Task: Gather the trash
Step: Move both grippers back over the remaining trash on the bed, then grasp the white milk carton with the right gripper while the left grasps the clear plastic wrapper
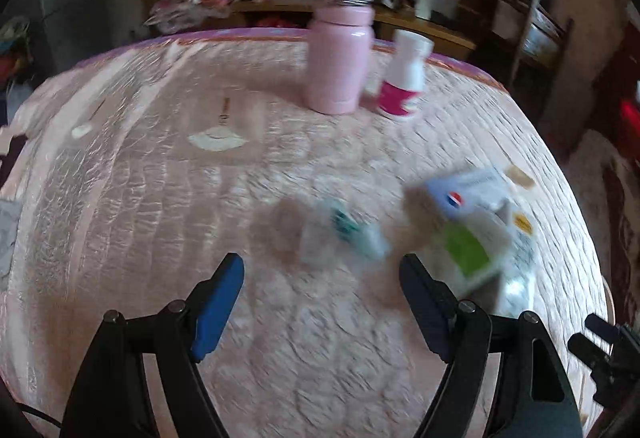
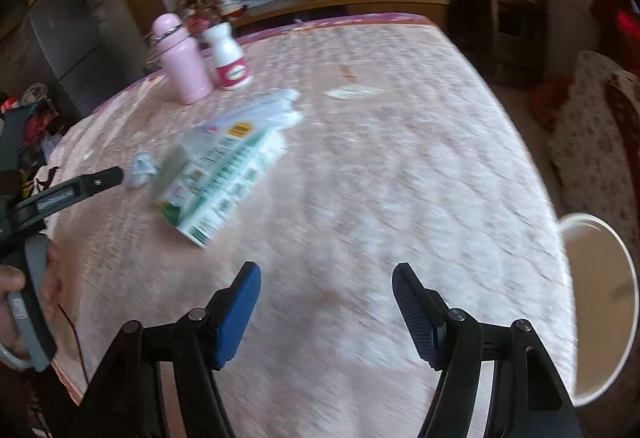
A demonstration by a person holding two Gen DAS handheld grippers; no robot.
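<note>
A round table (image 2: 400, 166) under a pink quilted cover fills both views, with everything else resting on it or beside it. At its right edge, in the right wrist view, a white bin (image 2: 600, 302) with a pale liner sits below the tabletop, its rim just beside the cover.

Toward the far side stands a pink flask (image 1: 340, 50), upright, with a white bottle (image 1: 402, 78) carrying a magenta label just to its right; the two are close, though the blur hides whether they touch.

The trash lies in the middle of the table. The biggest piece is a flattened white and green carton (image 2: 218, 178), lying on its side with a crumpled clear wrapper (image 2: 276, 110) against its far end. Just to its left sits a small crumpled scrap (image 1: 348, 234), white with a teal mark, badly smeared by motion. A small paper slip (image 2: 352, 93) lies apart toward the far right, and a white fan-shaped scrap (image 1: 216, 140) lies alone on the left half.

The left gripper (image 1: 322, 278) hovers above the cover with its jaws spread wide and nothing between them, the crumpled scrap just ahead of its fingertips. The right gripper (image 2: 326, 288) is likewise released and bare, over open cover, well clear of the carton.
</note>
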